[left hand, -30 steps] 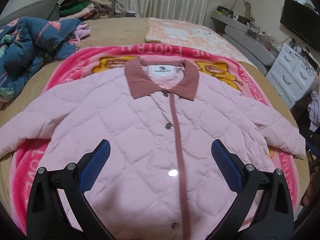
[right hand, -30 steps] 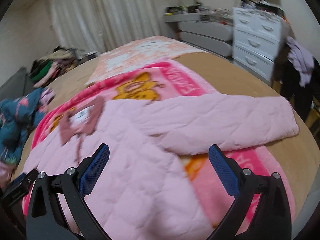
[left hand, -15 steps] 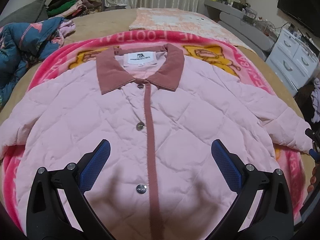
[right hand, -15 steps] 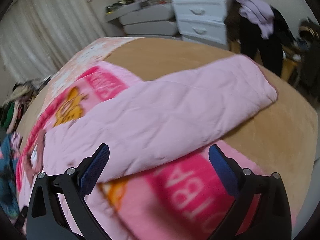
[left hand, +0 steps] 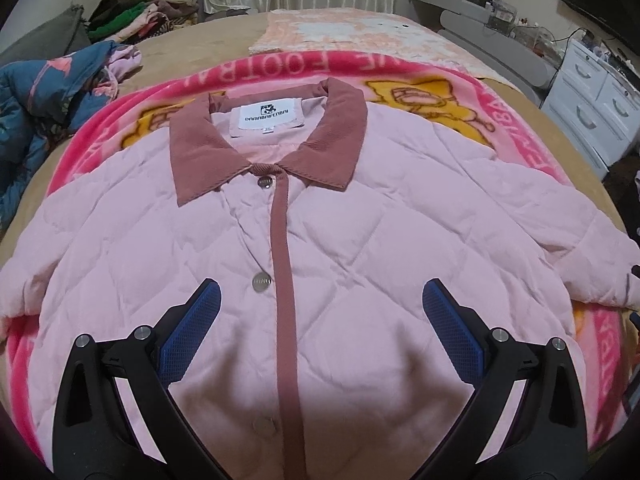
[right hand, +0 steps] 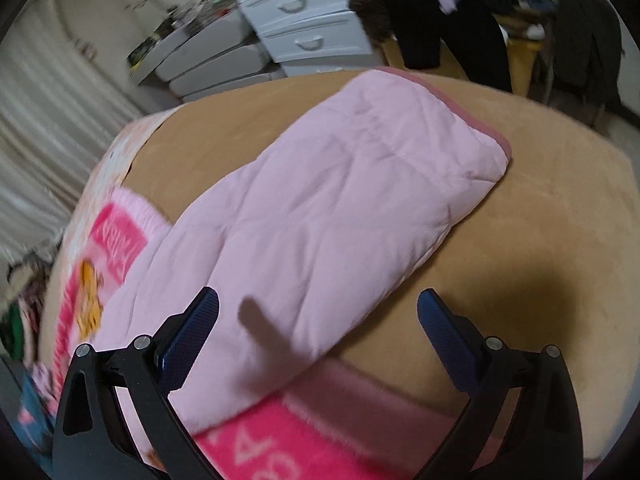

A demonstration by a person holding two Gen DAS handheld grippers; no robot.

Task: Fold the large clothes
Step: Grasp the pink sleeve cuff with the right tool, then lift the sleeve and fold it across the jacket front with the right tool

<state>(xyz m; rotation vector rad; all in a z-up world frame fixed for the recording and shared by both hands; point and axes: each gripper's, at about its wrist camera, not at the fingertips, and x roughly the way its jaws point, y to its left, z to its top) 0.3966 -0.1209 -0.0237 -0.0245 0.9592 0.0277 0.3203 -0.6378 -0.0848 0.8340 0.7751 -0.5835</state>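
A pink quilted jacket lies flat and buttoned, front up, on a pink cartoon blanket. Its brown corduroy collar points away from me and both sleeves are spread out. My left gripper hovers open above the lower front, either side of the brown placket. In the right wrist view, the jacket's right sleeve stretches across the tan bedcover, cuff at the far end. My right gripper is open just above the sleeve's near part, holding nothing.
A blue patterned quilt and a heap of clothes sit at the bed's far left. A peach blanket lies beyond the jacket. White drawers and hanging dark clothes stand past the bed's right edge.
The left gripper has moved closer over the jacket front, towards the collar. The right gripper has swung right and down, from the jacket body to close over the right sleeve.
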